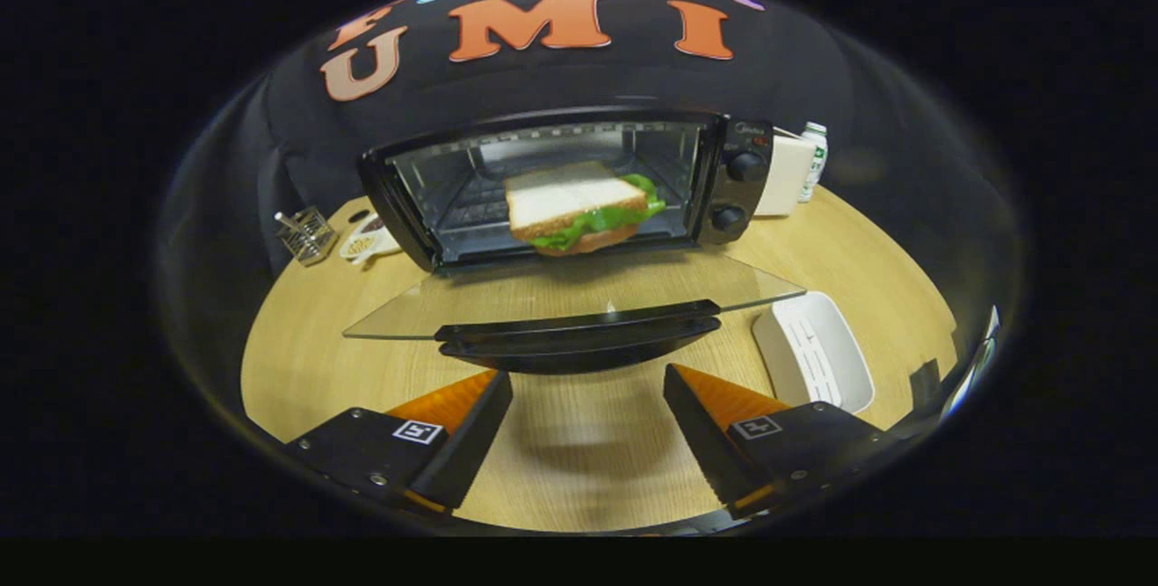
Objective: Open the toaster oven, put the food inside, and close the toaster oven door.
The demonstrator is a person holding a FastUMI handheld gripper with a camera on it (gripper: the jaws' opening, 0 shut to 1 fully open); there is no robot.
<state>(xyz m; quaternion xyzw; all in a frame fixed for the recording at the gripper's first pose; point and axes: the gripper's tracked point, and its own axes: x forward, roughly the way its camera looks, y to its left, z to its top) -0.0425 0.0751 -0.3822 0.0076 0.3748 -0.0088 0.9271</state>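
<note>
Gripper (588, 405) fingers stand apart over the wooden table (298, 333), holding nothing, just short of the door handle (579, 337). Each finger carries a small square marker tag; the maker's name on the toaster oven (742, 179) is too small to read. Its glass door (561, 292) lies folded down flat toward the fingers, cavity facing them. Inside sits the sandwich (583, 206) — long axis across the opening, lettuce poking out. A white tray (814, 351) lies beside the door, black cloth behind.
</note>
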